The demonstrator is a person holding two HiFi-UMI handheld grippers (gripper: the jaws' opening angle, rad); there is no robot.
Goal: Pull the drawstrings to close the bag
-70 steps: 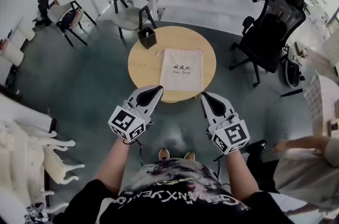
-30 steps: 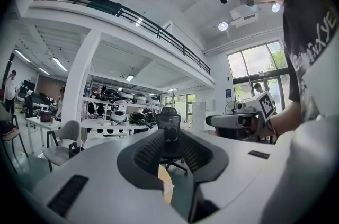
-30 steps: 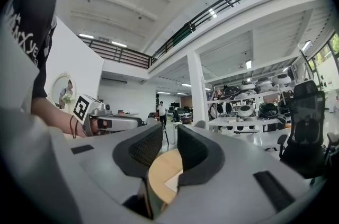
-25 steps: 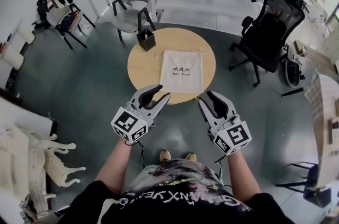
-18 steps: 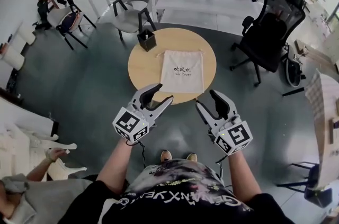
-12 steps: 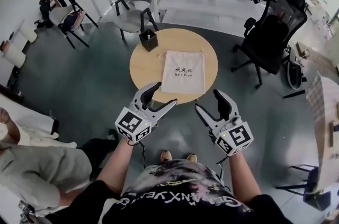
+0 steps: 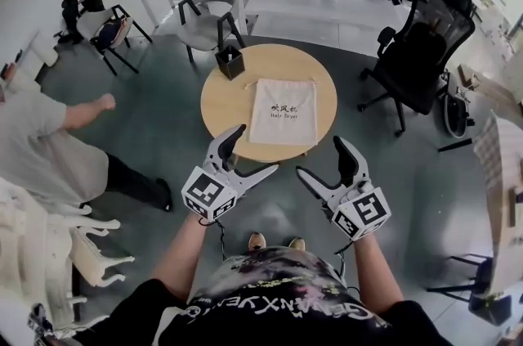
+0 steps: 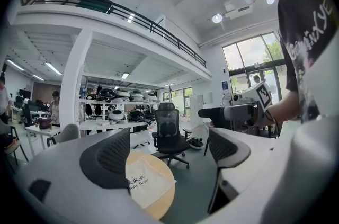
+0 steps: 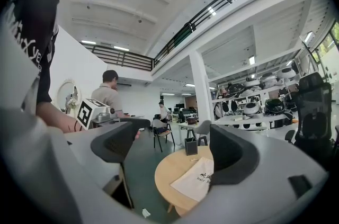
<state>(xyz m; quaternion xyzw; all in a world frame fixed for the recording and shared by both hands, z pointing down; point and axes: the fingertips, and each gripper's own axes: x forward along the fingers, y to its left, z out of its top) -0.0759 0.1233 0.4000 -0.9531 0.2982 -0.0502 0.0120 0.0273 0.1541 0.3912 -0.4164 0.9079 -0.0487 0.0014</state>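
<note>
Jaws just opened wide, empty: left gripper (image 7: 258, 148), right gripper (image 7: 318, 155); bag (image 7: 284, 111) lengthwise, mouth away.

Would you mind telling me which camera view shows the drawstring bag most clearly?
The head view: the whole bag lies flat on the round table, seen from above with nothing covering it. Both gripper views see it low and oblique, each with a jaw covering one side.
</note>
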